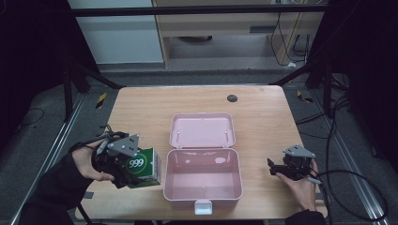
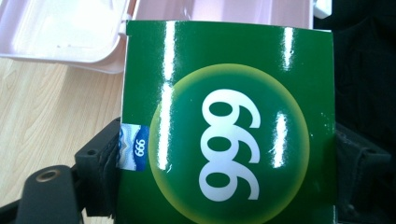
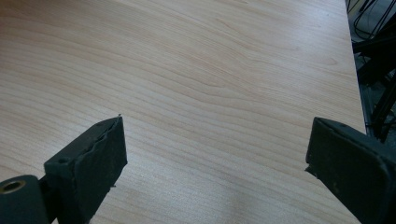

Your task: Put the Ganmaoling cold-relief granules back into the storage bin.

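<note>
In the high view, a green box (image 1: 143,167) marked "999" is held clamped in the left gripper (image 1: 123,165) at about 8 o'clock on the wooden desk (image 1: 141,108), just beside the left wall of an open pink case (image 1: 202,174). The case is seen at the desk's centre, its lid (image 1: 202,130) laid back flat toward 12 o'clock and its white latch (image 1: 203,206) at 6 o'clock. The right gripper (image 1: 276,168) is held at about 4 o'clock, well apart from the case, its jaws pointed toward the case.

In the left gripper view, the box (image 2: 229,135) is seen pressed between the two black jaws, its glossy face turned to the camera; the pink case (image 2: 70,32) is seen behind it at 11 o'clock.

In the right gripper view, the right gripper (image 3: 215,158) is shown with its jaws spread wide apart over bare desk (image 3: 196,70), nothing held between them.
</note>
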`<state>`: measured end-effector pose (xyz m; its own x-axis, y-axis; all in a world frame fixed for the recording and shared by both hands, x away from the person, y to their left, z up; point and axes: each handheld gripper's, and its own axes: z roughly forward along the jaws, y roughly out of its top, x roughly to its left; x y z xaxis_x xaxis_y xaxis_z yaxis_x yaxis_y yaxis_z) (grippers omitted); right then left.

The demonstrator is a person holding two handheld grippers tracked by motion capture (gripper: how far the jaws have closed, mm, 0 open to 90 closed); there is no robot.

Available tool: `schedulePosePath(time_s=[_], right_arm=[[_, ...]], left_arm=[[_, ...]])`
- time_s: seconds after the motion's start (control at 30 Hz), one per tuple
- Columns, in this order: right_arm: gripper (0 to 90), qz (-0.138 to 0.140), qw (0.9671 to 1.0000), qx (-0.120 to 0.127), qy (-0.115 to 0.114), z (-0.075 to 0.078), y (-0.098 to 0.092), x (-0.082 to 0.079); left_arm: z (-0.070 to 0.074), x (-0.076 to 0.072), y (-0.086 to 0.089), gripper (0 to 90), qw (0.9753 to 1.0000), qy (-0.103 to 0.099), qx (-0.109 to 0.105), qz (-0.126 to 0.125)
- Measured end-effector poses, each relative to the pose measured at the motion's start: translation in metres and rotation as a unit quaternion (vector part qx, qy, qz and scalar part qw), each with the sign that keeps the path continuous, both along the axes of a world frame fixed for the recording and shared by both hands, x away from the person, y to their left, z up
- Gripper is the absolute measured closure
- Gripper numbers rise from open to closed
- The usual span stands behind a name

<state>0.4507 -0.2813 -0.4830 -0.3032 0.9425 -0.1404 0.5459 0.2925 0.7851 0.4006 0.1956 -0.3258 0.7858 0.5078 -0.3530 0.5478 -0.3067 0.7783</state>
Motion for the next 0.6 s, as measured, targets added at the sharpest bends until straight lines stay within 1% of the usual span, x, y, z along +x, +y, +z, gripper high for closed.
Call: schedulePosePath(time_s=[0.17,0.27,0.3,0.37,0.47,0.5,0.53,0.57,0.6], right_arm=[[5.4,0.002,1.0,-0.001,0.0,0.0,0.0,0.0],[5.4,0.001,1.0,-0.001,0.0,0.0,0.0,0.0],[5.4,0.002,1.0,-0.001,0.0,0.0,0.0,0.0],[5.4,0.001,1.0,-0.001,0.0,0.0,0.0,0.0],[5.4,0.002,1.0,-0.001,0.0,0.0,0.0,0.0],[5.3,0.002,1.0,-0.001,0.0,0.0,0.0,0.0],[5.3,0.002,1.0,-0.001,-0.001,0.0,0.0,0.0],[5.3,0.002,1.0,-0.002,-0.001,0.0,0.0,0.0],[5.3,0.002,1.0,-0.002,-0.001,0.0,0.0,0.0]], left_arm=[[0.003,0.0,-0.006,14.4,1.0,-0.001,0.005,-0.009],[0.006,-0.001,-0.012,14.4,0.9999,-0.001,0.003,-0.011],[0.008,0.0,-0.015,14.4,0.9998,-0.002,0.003,-0.017],[0.008,0.0,-0.016,14.5,0.9998,-0.002,0.004,-0.02],[0.01,0.001,-0.02,14.5,0.999,-0.008,0.02,-0.04],[0.012,0.003,-0.019,14.5,0.9978,-0.014,0.034,-0.056],[0.014,0.007,-0.017,14.5,0.9943,-0.025,0.062,-0.083],[0.016,0.01,-0.016,14.5,0.9897,-0.036,0.087,-0.108],[0.018,0.012,-0.016,14.5,0.9865,-0.042,0.1,-0.123]])
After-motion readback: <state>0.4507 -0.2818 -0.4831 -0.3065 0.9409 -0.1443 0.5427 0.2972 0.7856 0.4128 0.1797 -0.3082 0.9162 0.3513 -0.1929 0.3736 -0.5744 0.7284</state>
